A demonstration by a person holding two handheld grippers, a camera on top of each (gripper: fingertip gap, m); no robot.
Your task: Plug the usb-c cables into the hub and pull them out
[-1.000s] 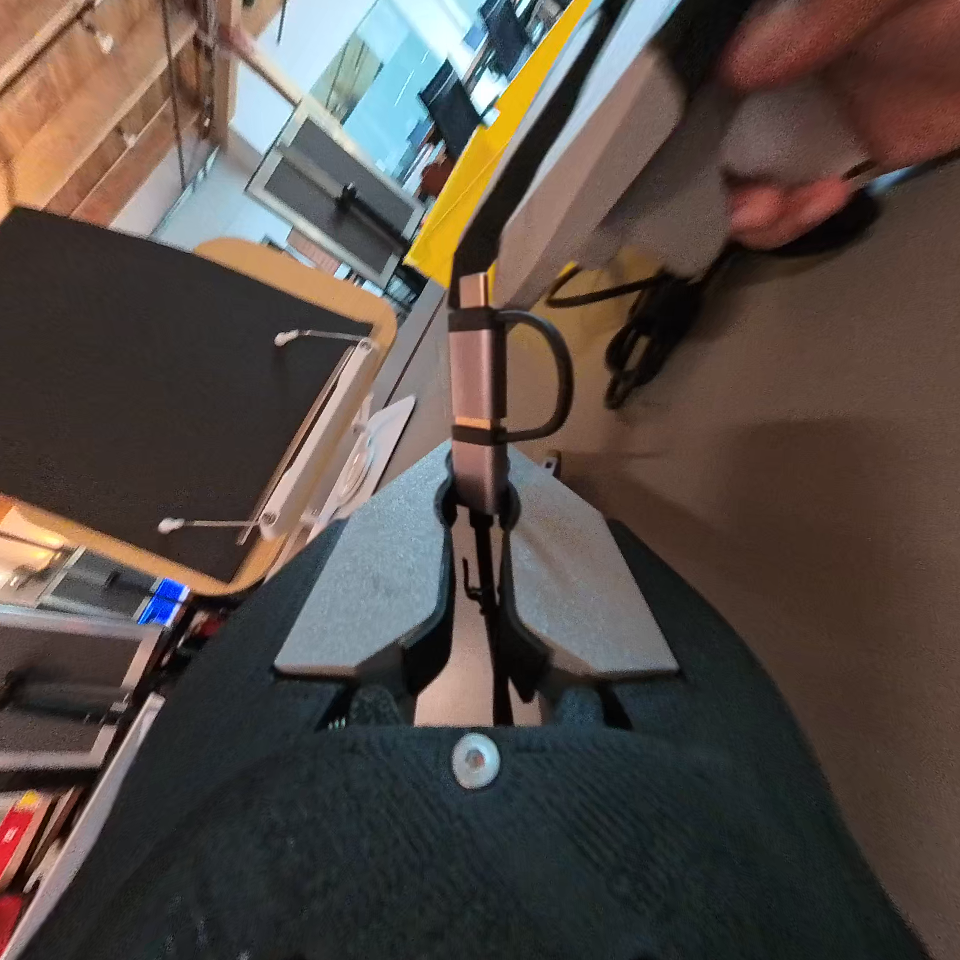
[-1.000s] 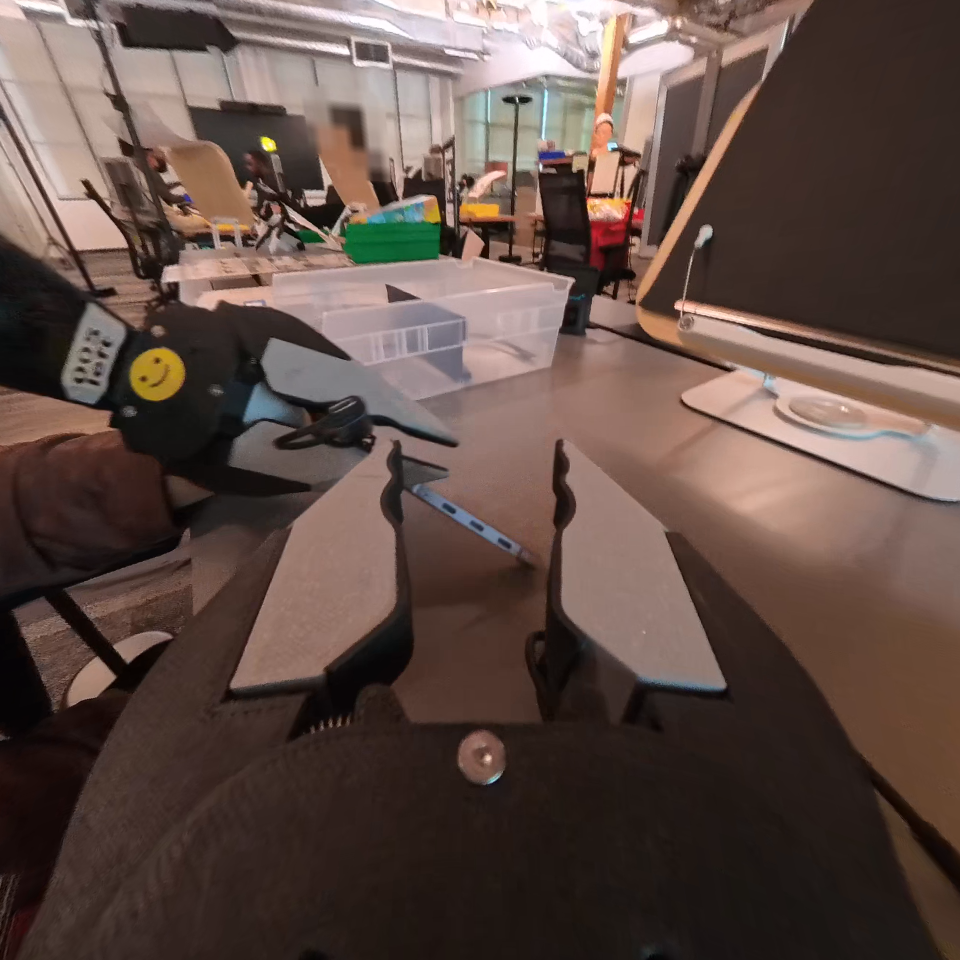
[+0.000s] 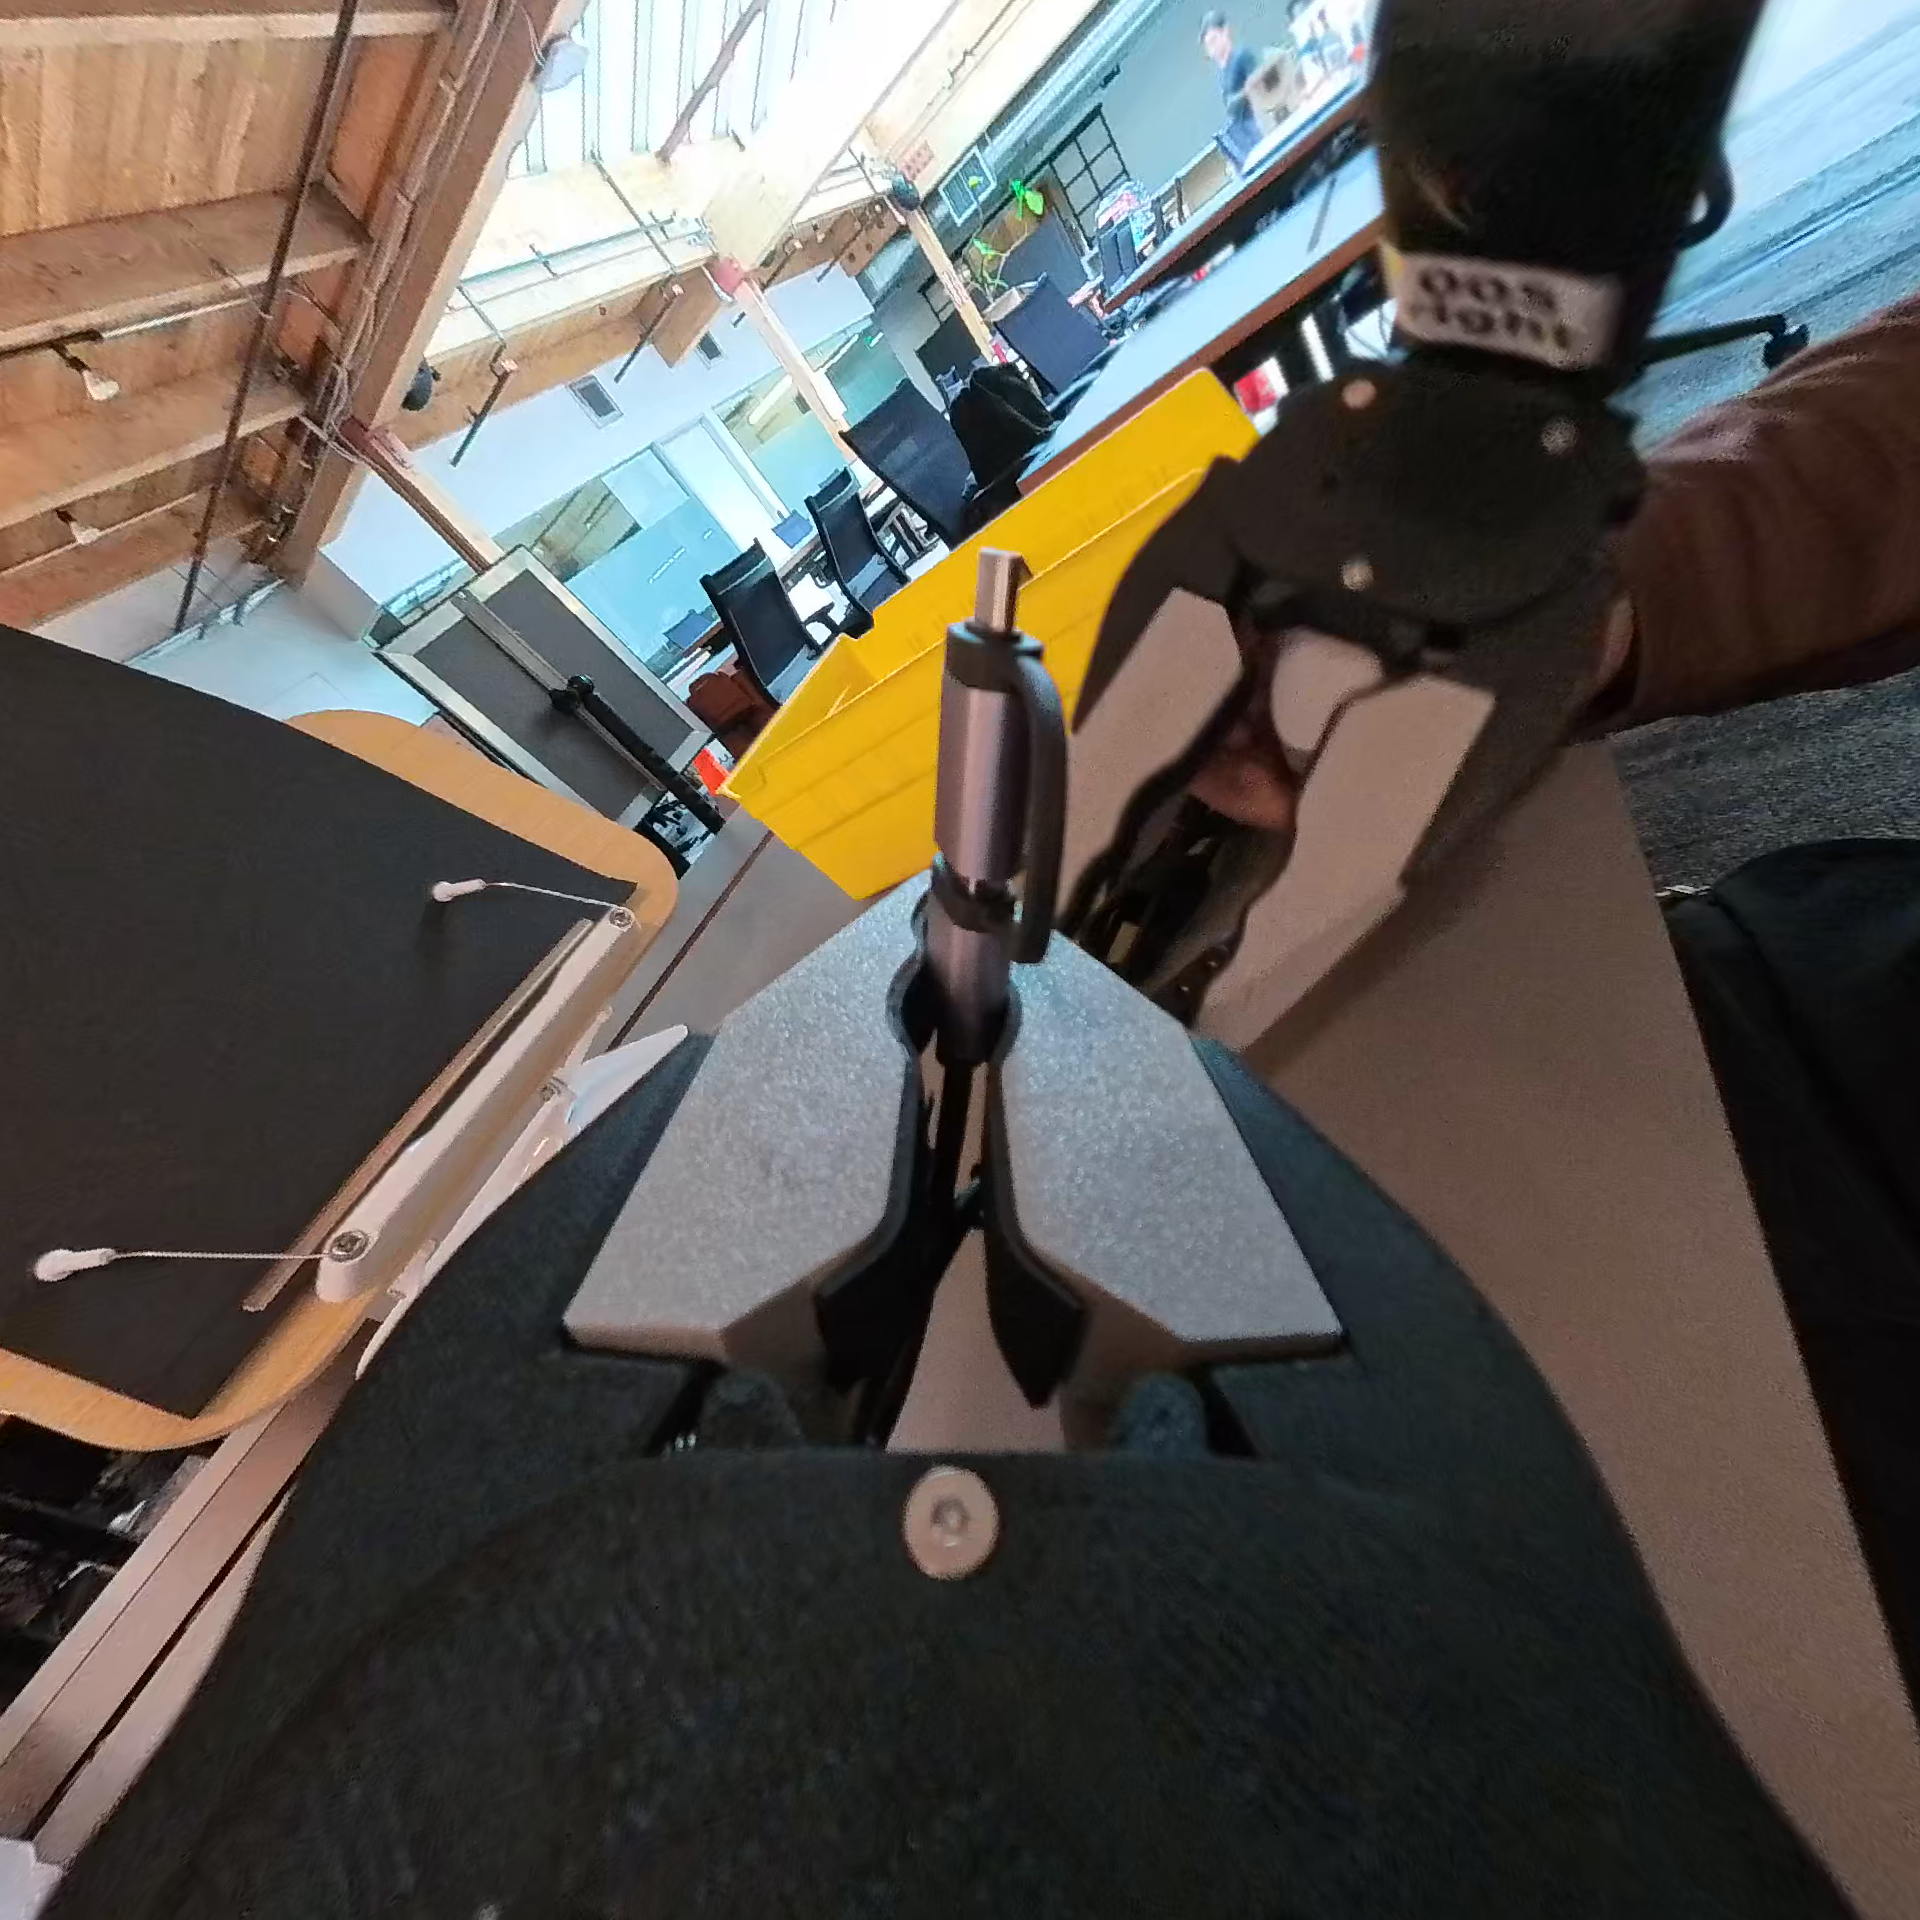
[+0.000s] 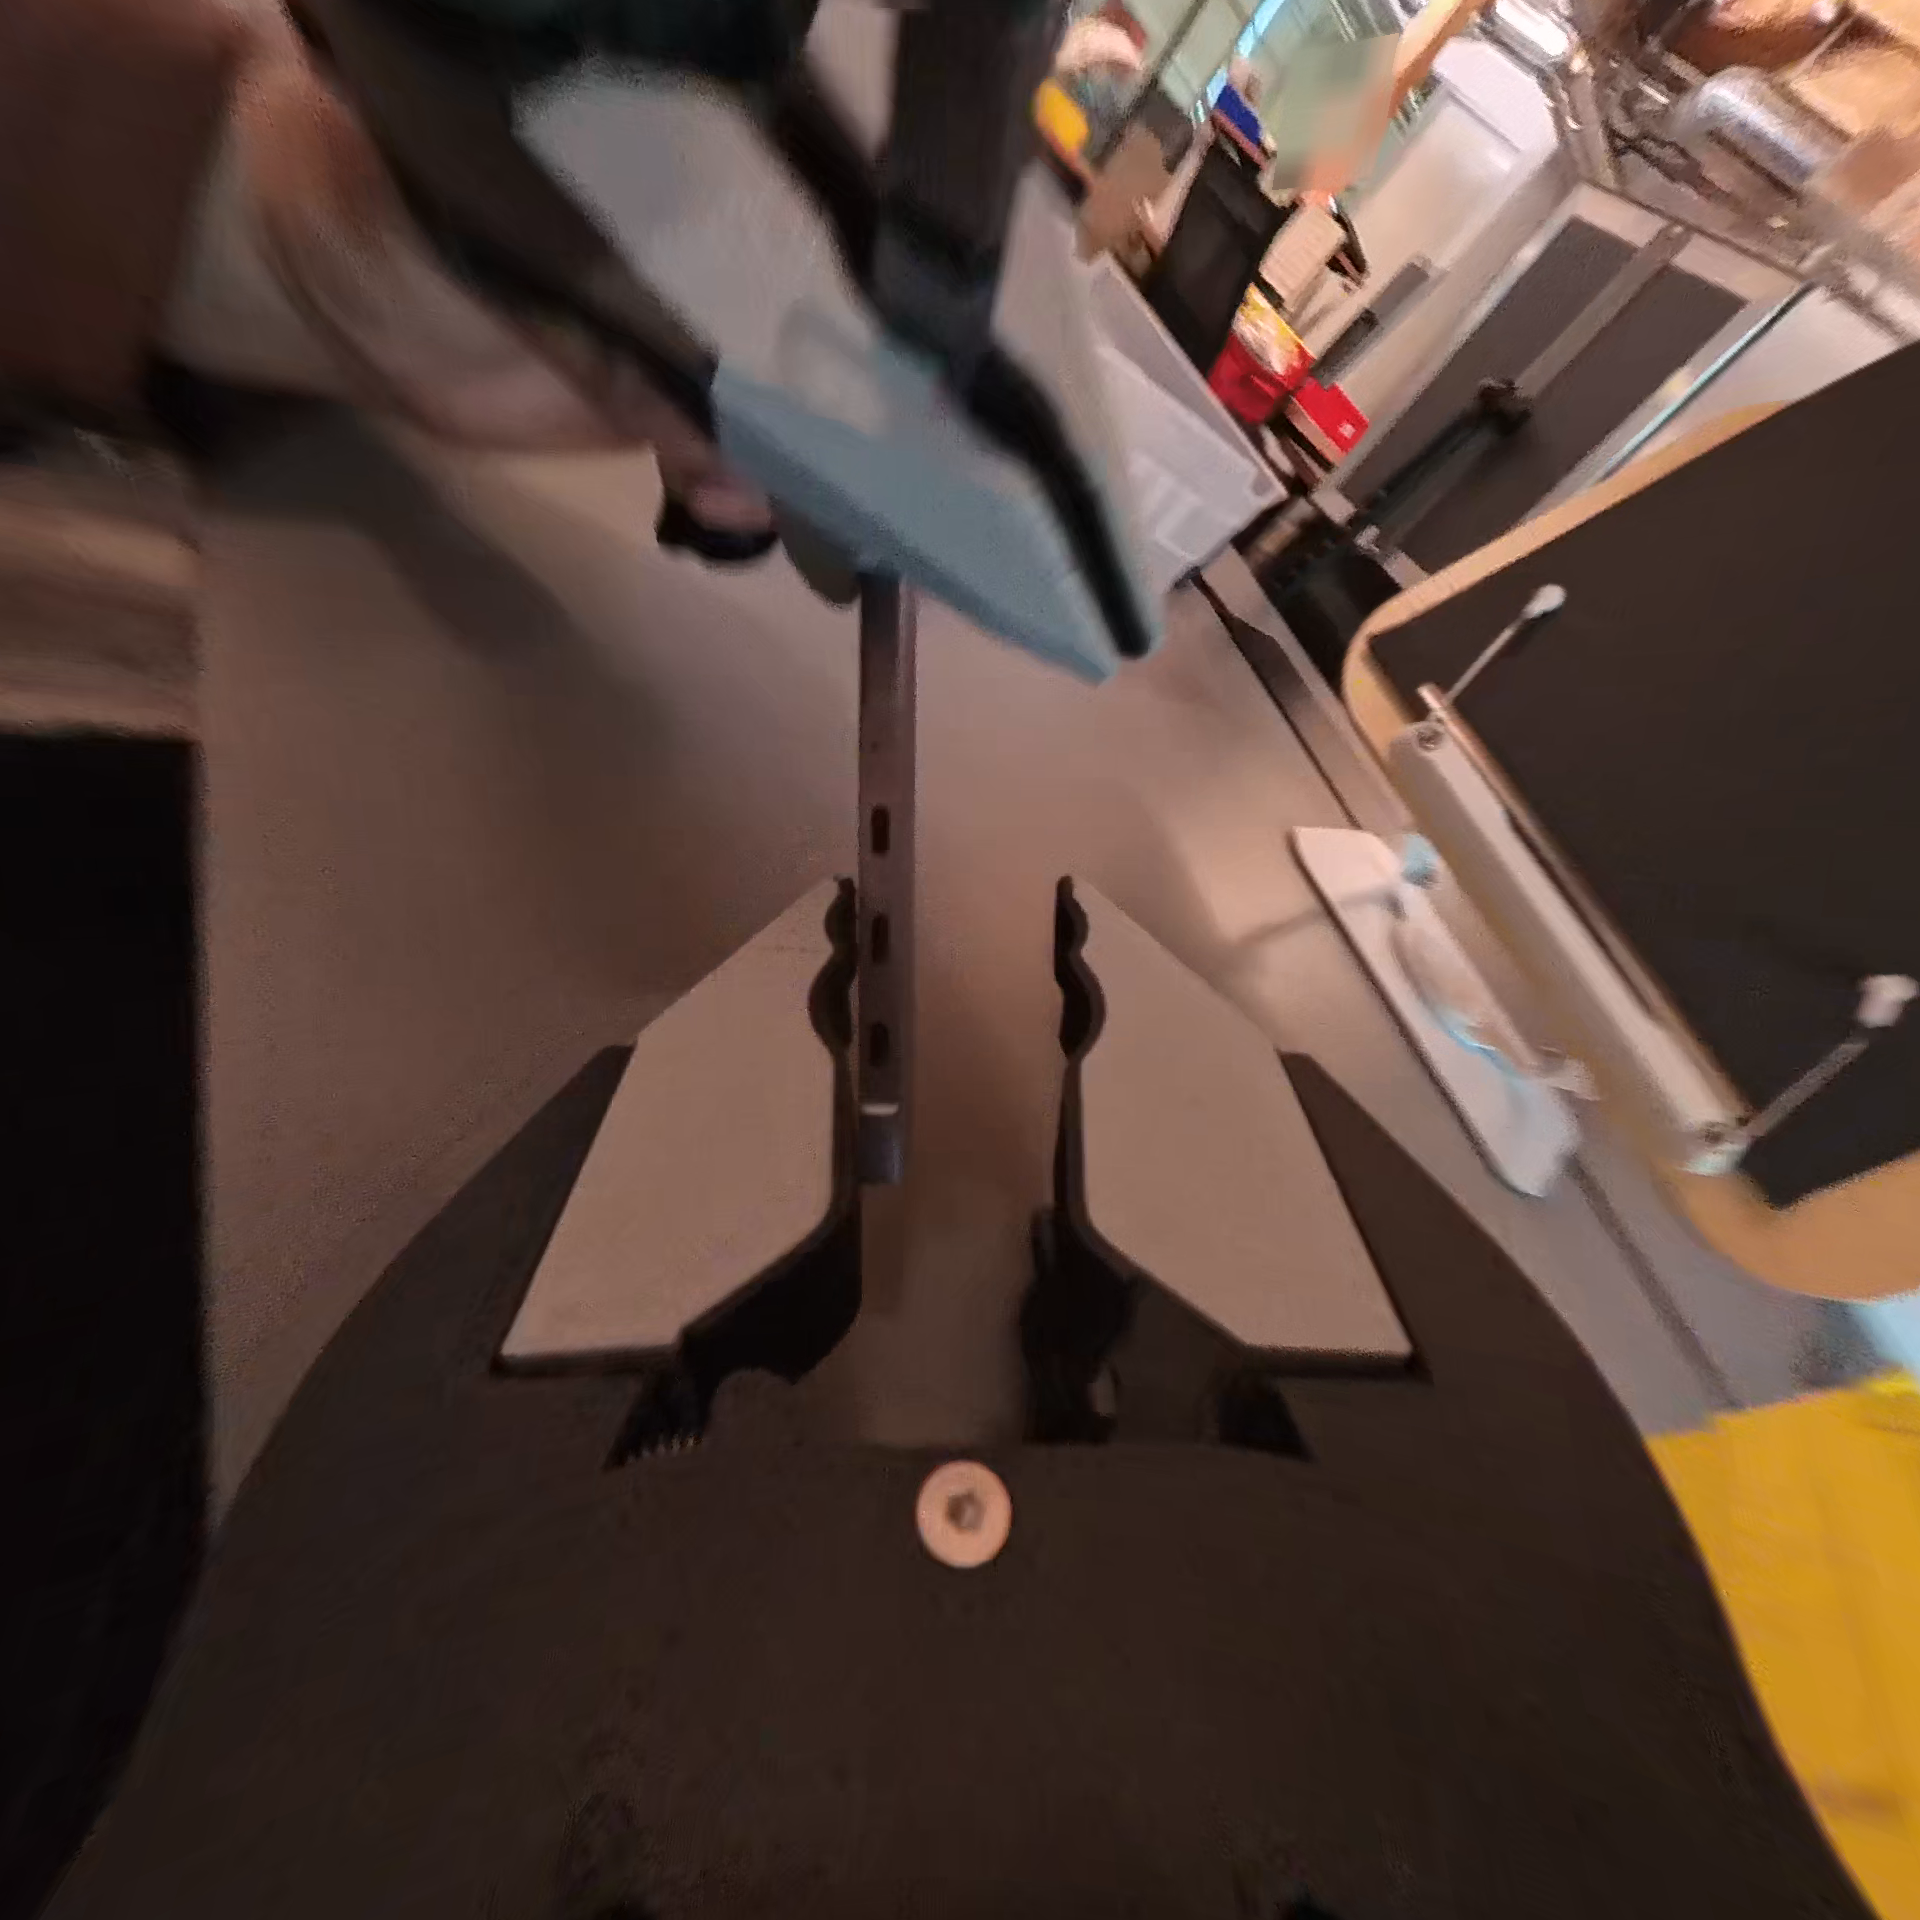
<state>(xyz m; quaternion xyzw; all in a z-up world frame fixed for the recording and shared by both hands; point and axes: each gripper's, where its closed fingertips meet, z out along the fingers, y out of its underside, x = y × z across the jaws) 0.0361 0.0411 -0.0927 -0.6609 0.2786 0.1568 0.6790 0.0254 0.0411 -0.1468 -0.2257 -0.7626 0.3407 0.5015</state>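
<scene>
Black textured grippers [image 3: 961,997] with grey wedge fingers [image 3: 790,1132], silver screw [image 3: 951,1522], seemingly brown sleeve [image 3: 1766,520].

Grey table [image 3: 1538,1195] with yellow bin [image 3: 935,769]

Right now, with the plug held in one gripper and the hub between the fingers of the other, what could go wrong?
1. The right gripper is open: the thin grey metal hub sits near only one finger, so pushing a plug in could shove it away.
2. The left gripper pinches the grey metal USB-C plug low on its body, so the plug may tilt and miss a port.
3. The right wrist view is blurred, so alignment is hard to judge.
</scene>
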